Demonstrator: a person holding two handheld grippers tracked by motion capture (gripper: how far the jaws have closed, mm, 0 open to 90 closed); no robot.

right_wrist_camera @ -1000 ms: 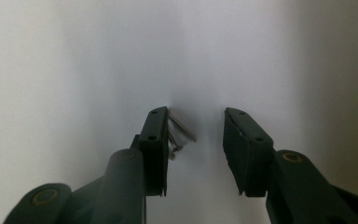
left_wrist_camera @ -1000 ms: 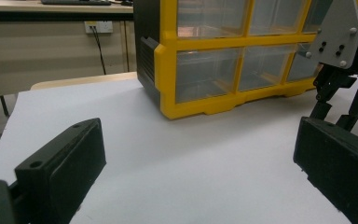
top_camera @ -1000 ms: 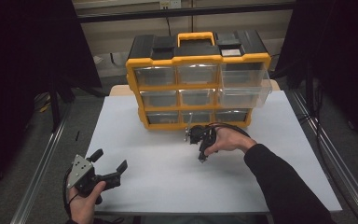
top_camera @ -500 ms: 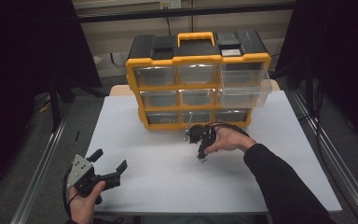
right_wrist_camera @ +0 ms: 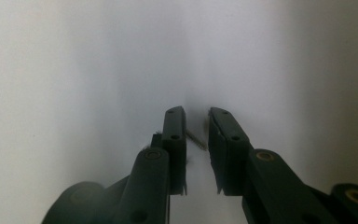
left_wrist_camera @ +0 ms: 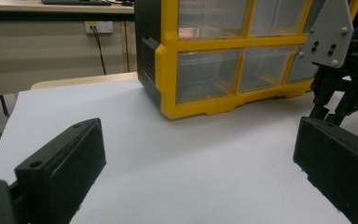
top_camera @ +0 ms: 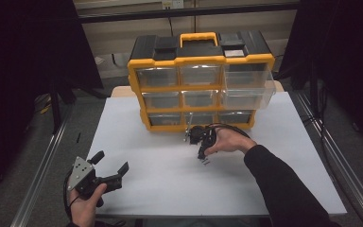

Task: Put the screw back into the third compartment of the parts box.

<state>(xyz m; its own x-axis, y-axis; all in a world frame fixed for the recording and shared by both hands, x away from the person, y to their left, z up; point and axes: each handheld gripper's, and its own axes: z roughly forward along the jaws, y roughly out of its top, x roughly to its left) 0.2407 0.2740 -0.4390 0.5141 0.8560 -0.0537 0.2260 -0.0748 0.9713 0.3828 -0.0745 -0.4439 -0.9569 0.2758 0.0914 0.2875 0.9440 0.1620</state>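
1. Over the white table [top_camera: 137, 142], in the high view, a yellow-and-black drawer cabinet [top_camera: 201, 80] stands at the far edge, at twelve o'clock from the table's middle. Its right-hand drawer [top_camera: 248, 90] in the upper rows is pulled forward, out past the cabinet's front. The right gripper [top_camera: 203, 153], held in the person's right hand [top_camera: 229, 141], points down at the table just in front of the cabinet's bottom row. A few small screws [top_camera: 205, 162] lie on the table right under its tips, at about six o'clock from the hand. The left gripper [top_camera: 111, 163] hovers near the table's front left corner, at about eight o'clock from the middle, well apart from the right one, with its jaws spread wide and nothing between them.

2. Along the left gripper view, its two black jaws stand far apart at the bottom corners over bare table. The cabinet [left_wrist_camera: 223, 60] fills the upper right, and the right gripper [left_wrist_camera: 342, 93] with its grey plate shows at three o'clock.

3. Straight down in the right gripper view, the jaws have just been closing and stand narrowly apart. A thin screw [right_wrist_camera: 196, 139] lies slanted on the table in the gap; the pads do not yet press on it.
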